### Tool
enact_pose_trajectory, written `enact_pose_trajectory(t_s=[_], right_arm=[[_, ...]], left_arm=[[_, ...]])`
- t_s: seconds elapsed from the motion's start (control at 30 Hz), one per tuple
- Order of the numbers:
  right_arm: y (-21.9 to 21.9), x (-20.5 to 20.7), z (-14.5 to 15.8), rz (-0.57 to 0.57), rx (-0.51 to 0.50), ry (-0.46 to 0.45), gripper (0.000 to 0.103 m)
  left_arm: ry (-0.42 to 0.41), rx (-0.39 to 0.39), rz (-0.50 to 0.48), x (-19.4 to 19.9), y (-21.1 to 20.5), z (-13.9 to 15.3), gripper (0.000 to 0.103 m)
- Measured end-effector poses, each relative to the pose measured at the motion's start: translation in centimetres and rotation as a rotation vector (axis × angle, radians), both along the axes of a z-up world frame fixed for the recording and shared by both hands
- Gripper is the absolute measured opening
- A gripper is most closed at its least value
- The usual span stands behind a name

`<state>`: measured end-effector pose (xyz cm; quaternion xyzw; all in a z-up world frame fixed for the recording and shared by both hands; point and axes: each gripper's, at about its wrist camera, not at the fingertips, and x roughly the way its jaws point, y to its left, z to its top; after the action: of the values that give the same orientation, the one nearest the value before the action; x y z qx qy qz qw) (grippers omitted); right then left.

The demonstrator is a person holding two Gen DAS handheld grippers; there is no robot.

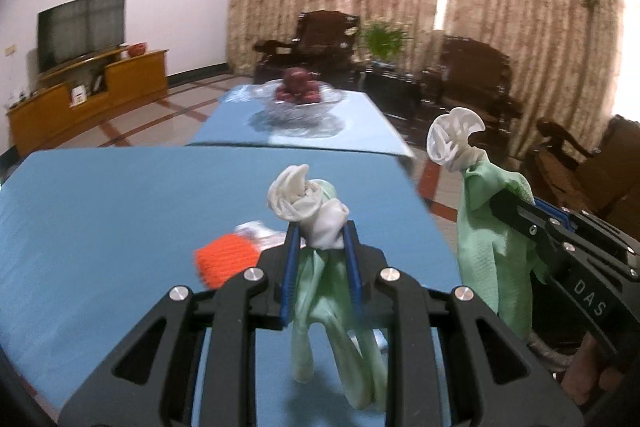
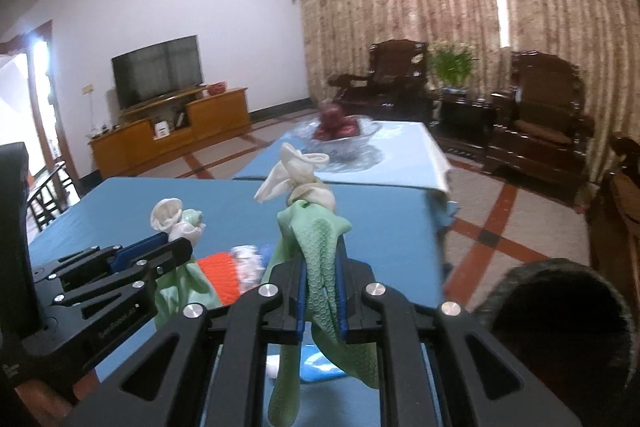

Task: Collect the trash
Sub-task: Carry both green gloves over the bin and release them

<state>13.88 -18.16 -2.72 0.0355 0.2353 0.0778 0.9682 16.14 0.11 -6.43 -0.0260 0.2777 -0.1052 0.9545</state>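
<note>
My left gripper (image 1: 322, 231) is shut on a pale green rubber glove (image 1: 320, 291) turned partly inside out, its white lining bunched above the pads and its fingers dangling below. To its right my right gripper (image 1: 498, 201) is shut on a second green glove (image 1: 480, 251) with a white cuff on top. In the right wrist view that gripper (image 2: 322, 255) clamps its glove (image 2: 320, 227), and the left gripper (image 2: 180, 243) holds its glove (image 2: 176, 215) at lower left. Both gloves hang above the blue table (image 1: 120, 207). An orange mesh item (image 1: 226, 263) and a crumpled clear wrapper (image 1: 256, 231) lie on the table.
A second blue table (image 1: 360, 123) beyond carries a glass bowl of red fruit (image 1: 298, 95). A dark round container (image 2: 560, 319) sits off the table's right edge. Dark wooden armchairs (image 2: 540, 123), a potted plant, curtains and a TV cabinet (image 2: 168, 131) ring the tiled floor.
</note>
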Motion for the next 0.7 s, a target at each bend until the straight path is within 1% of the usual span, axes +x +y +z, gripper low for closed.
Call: enact_pose_trajectory(t_s=[0.13, 0.27, 0.37, 0.53, 0.7], right_arm=[[-3.3, -0.8, 0.4, -0.069, 0.007, -0.001, 0.012], [-7.0, -1.5, 0.6, -0.153, -0.001, 0.000, 0.012], [-10.4, -2.5, 0.5, -0.235, -0.009, 0.002, 0.012], [-14.8, -3.5, 0.0, -0.338, -0.019, 0.018, 0.012], [-18.8, -4.7, -0.9, -0.428, -0.030, 0.038, 0.012]], left_arm=[[-0.012, -0.016, -0.066, 0.3, -3.7, 0.5, 0.021], [-0.024, -0.024, -0.154, 0.8, -8.6, 0.8, 0.021], [-0.016, -0.033, -0.216, 1.0, -11.6, 0.4, 0.021], [-0.001, -0.044, -0.306, 1.2, -17.0, -0.2, 0.021], [0.007, -0.047, -0.364, 1.6, -21.3, -0.7, 0.021]])
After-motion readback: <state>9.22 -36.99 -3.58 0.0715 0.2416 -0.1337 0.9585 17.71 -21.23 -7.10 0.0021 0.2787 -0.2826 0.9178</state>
